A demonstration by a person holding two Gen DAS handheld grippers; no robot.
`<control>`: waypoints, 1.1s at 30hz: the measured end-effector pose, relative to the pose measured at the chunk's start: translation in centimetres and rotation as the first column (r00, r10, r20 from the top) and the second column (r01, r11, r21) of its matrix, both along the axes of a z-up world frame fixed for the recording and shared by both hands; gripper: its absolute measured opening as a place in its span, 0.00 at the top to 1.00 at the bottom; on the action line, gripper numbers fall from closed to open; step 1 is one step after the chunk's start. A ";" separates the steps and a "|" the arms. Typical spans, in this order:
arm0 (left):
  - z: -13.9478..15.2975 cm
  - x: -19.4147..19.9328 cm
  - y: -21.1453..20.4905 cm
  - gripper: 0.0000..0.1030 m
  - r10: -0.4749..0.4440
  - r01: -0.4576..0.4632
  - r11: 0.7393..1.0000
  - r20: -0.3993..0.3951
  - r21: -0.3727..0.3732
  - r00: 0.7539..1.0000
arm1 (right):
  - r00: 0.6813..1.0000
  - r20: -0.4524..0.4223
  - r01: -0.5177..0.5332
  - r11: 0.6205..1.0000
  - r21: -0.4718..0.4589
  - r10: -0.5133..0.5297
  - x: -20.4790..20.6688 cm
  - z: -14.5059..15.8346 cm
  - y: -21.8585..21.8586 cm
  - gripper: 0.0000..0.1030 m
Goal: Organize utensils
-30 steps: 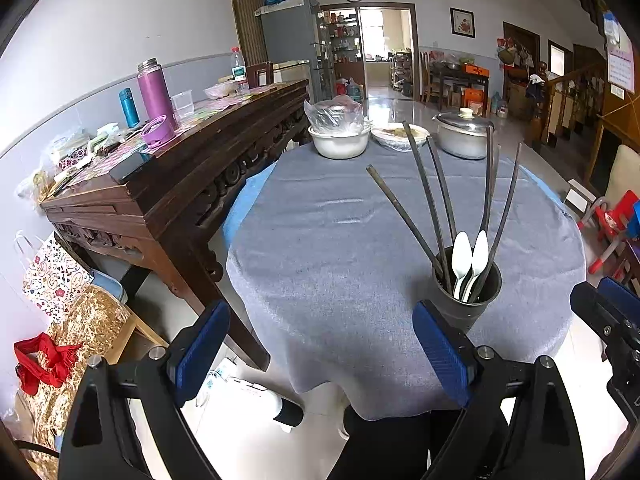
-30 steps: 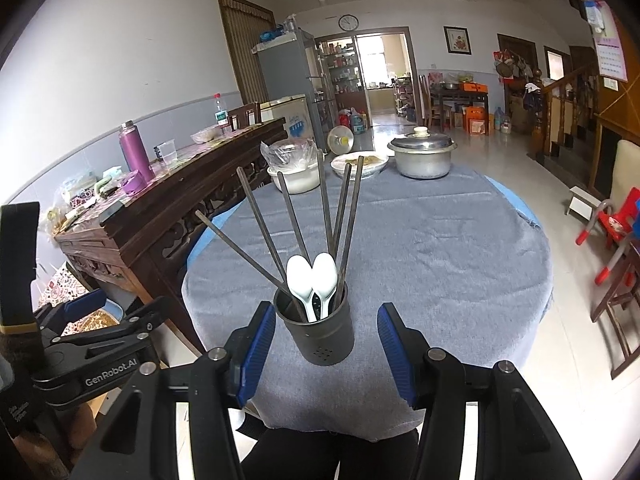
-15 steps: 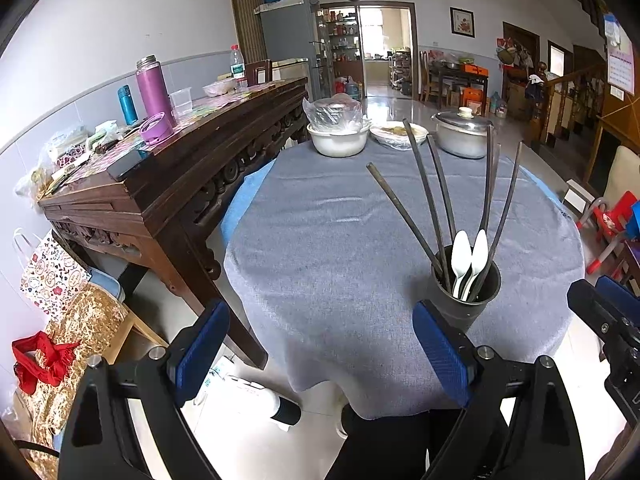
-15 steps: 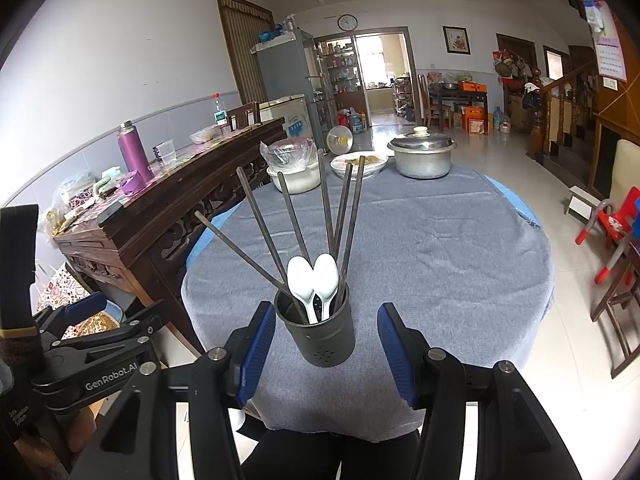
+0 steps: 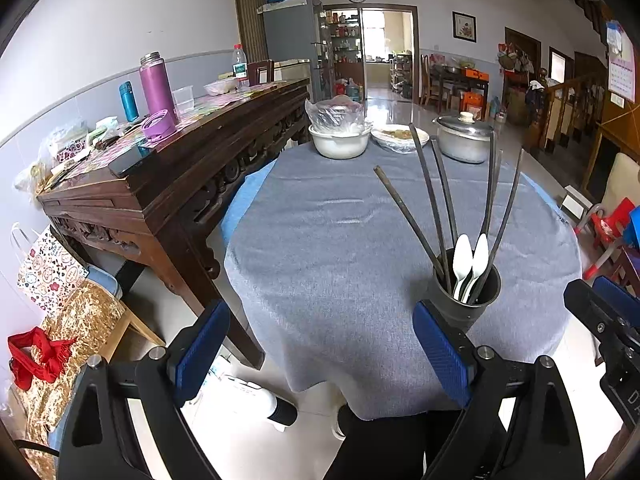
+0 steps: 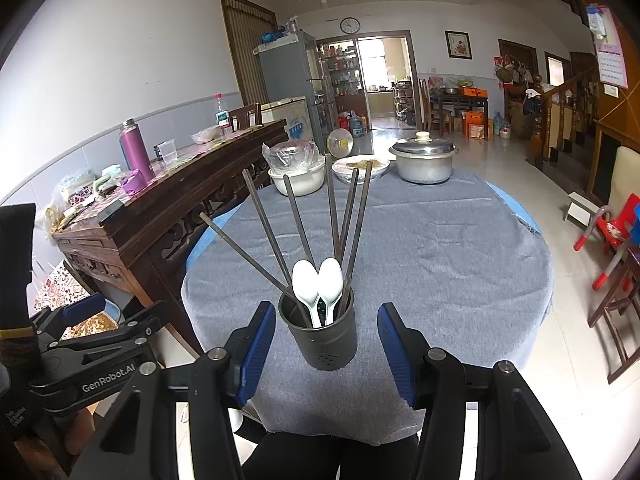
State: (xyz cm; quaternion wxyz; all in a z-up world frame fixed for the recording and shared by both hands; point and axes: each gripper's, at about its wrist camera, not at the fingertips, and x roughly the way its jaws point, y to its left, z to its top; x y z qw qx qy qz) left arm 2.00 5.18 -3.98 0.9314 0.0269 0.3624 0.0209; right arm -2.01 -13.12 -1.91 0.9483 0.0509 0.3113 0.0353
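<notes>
A dark metal utensil holder (image 6: 324,340) stands near the front edge of the round table with the grey cloth (image 6: 440,260). Several dark chopsticks (image 6: 296,224) fan out of it, and two white spoons (image 6: 318,280) stand bowl-up inside. My right gripper (image 6: 326,350) is open; the holder shows between its blue pads (image 6: 258,348) without touching them. In the left wrist view the holder (image 5: 466,304) sits just beyond the right pad of my left gripper (image 5: 320,344), which is open and holds nothing.
At the table's far side stand a white bowl under a plastic bag (image 5: 340,140), a covered plate (image 5: 398,136) and a lidded metal pot (image 5: 464,140). A cluttered dark wooden sideboard (image 5: 168,168) flanks the table's left. A red child's chair (image 6: 612,232) is at right.
</notes>
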 end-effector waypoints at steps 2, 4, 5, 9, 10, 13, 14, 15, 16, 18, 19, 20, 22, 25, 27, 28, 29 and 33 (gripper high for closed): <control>0.0 0.0 0.1 0.10 -0.005 0.005 1.000 -0.002 -0.005 1.000 | 1.000 0.001 0.001 1.000 -0.001 -0.001 0.0 0.0 0.0 0.44; -0.1 0.0 0.2 0.10 -0.005 0.005 1.000 -0.002 -0.006 1.000 | 1.000 0.004 0.004 1.000 -0.006 -0.004 0.1 0.1 0.2 0.45; -0.1 0.1 0.2 0.10 -0.007 0.007 1.000 -0.003 -0.009 1.000 | 1.000 0.004 0.005 1.000 -0.008 -0.005 0.1 0.1 0.3 0.44; -0.1 0.0 0.6 0.10 -0.009 0.009 1.000 0.001 -0.017 1.000 | 1.000 0.007 0.009 1.000 -0.015 -0.009 0.2 0.1 0.6 0.45; -0.1 0.0 0.7 0.10 -0.009 0.009 1.000 0.002 -0.019 1.000 | 1.000 0.008 0.011 1.000 -0.018 -0.011 0.2 0.2 0.7 0.45; 0.0 0.0 1.2 0.10 -0.008 0.009 1.000 0.006 -0.028 1.000 | 1.000 0.014 0.015 1.000 -0.028 -0.015 0.3 0.3 1.2 0.45; 0.0 0.0 1.3 0.10 -0.008 0.008 1.000 0.008 -0.029 1.000 | 1.000 0.016 0.017 0.999 -0.032 -0.017 0.4 0.4 1.4 0.45; 0.0 0.1 1.4 0.10 -0.008 0.008 1.000 0.010 -0.030 1.000 | 1.000 0.018 0.018 0.999 -0.035 -0.018 0.3 0.4 1.6 0.44; 0.0 0.0 1.5 0.10 -0.009 0.009 0.999 0.011 -0.032 1.000 | 1.000 0.020 0.019 0.999 -0.040 -0.018 0.4 0.5 1.8 0.45; 0.1 0.0 1.7 0.10 -0.012 0.013 0.999 0.015 -0.036 1.000 | 1.000 0.023 0.022 0.999 -0.044 -0.021 0.4 0.5 2.2 0.45; 0.2 -0.1 1.9 0.10 -0.013 0.014 0.999 0.018 -0.038 1.000 | 0.999 0.026 0.025 0.999 -0.046 -0.024 0.4 0.6 2.4 0.45; 0.2 -0.1 2.1 0.10 -0.015 0.016 0.999 0.021 -0.041 1.000 | 0.999 0.027 0.027 0.998 -0.048 -0.026 0.4 0.6 2.5 0.45; 0.4 -0.2 2.2 0.10 -0.016 0.017 0.999 0.027 -0.041 0.999 | 0.999 0.026 0.030 0.998 -0.051 -0.029 0.5 0.6 2.7 0.45; 0.5 -0.4 2.5 0.10 -0.021 0.022 0.999 0.031 -0.043 0.999 | 0.999 0.027 0.036 0.998 -0.052 -0.034 0.5 0.6 3.0 0.45; 0.5 -0.4 2.6 0.10 -0.022 0.023 0.999 0.032 -0.043 0.999 | 0.999 0.029 0.037 0.998 -0.054 -0.036 0.5 0.7 3.2 0.45; 0.5 -0.4 2.6 0.10 -0.024 0.025 0.999 0.031 -0.045 0.999 | 0.999 0.029 0.038 0.998 -0.056 -0.036 0.5 0.7 3.3 0.45; 0.5 -0.4 2.6 0.10 -0.025 0.027 0.999 0.030 -0.046 0.999 | 0.999 0.029 0.038 0.998 -0.056 -0.036 0.5 0.7 3.3 0.45; 0.4 -0.5 2.7 0.10 -0.028 0.029 0.998 0.029 -0.048 0.999 | 0.999 0.033 0.039 0.997 -0.066 -0.037 0.5 0.7 3.6 0.45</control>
